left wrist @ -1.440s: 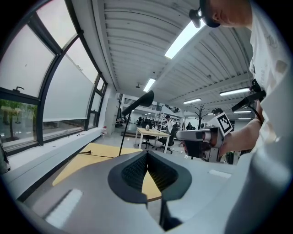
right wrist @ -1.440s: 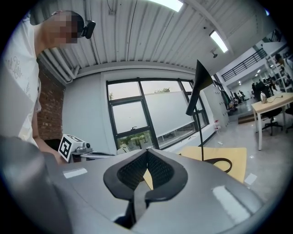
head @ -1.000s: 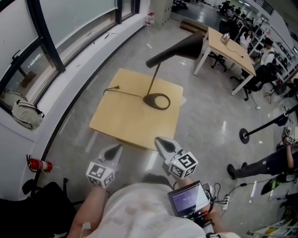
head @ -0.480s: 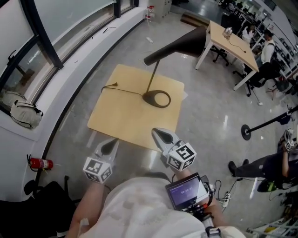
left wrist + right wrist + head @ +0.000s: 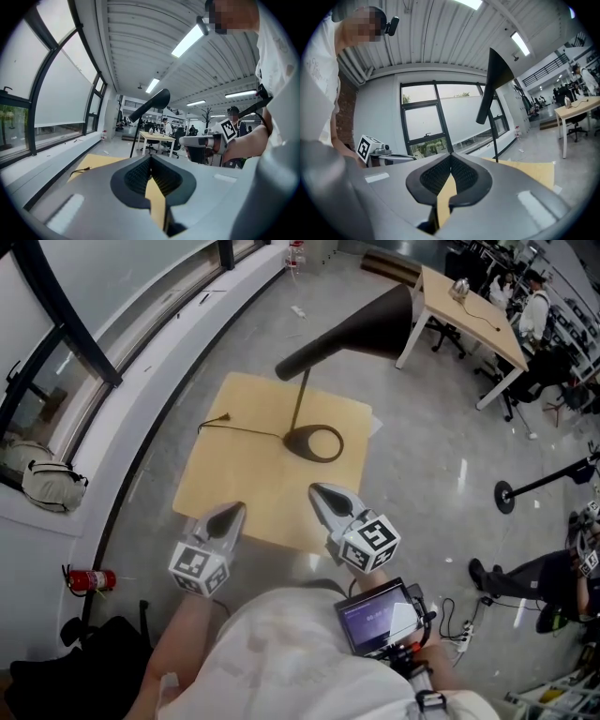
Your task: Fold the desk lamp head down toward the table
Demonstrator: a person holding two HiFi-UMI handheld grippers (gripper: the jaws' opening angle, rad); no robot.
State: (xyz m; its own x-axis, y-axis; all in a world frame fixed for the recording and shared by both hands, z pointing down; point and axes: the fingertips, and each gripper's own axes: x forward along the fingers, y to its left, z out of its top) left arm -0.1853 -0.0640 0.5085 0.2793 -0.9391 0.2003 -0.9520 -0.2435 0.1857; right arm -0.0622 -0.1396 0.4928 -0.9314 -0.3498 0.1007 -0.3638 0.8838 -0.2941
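Observation:
A desk lamp stands on a low light-wood table (image 5: 246, 486). Its long dark cone head (image 5: 361, 327) is raised and tilted up to the right, above a thin stem (image 5: 298, 401) and a ring base (image 5: 316, 442). Its cable (image 5: 242, 428) trails left across the tabletop. My left gripper (image 5: 231, 513) is shut and empty over the table's near edge. My right gripper (image 5: 320, 492) is also shut and empty, just short of the ring base. The lamp head (image 5: 152, 104) rises ahead in the left gripper view. It looms high (image 5: 494, 77) in the right gripper view. Neither gripper touches the lamp.
A window wall with a sill curves along the left. A second desk (image 5: 467, 310) with chairs stands at the back right. A floor stand (image 5: 507, 495) and a seated person's legs (image 5: 525, 570) are at the right. A bag (image 5: 52, 480) and a fire extinguisher (image 5: 91, 579) lie at the left.
Both grippers have moved forward toward the table, and their tips now reach over its near edge. The lamp has not changed pose.

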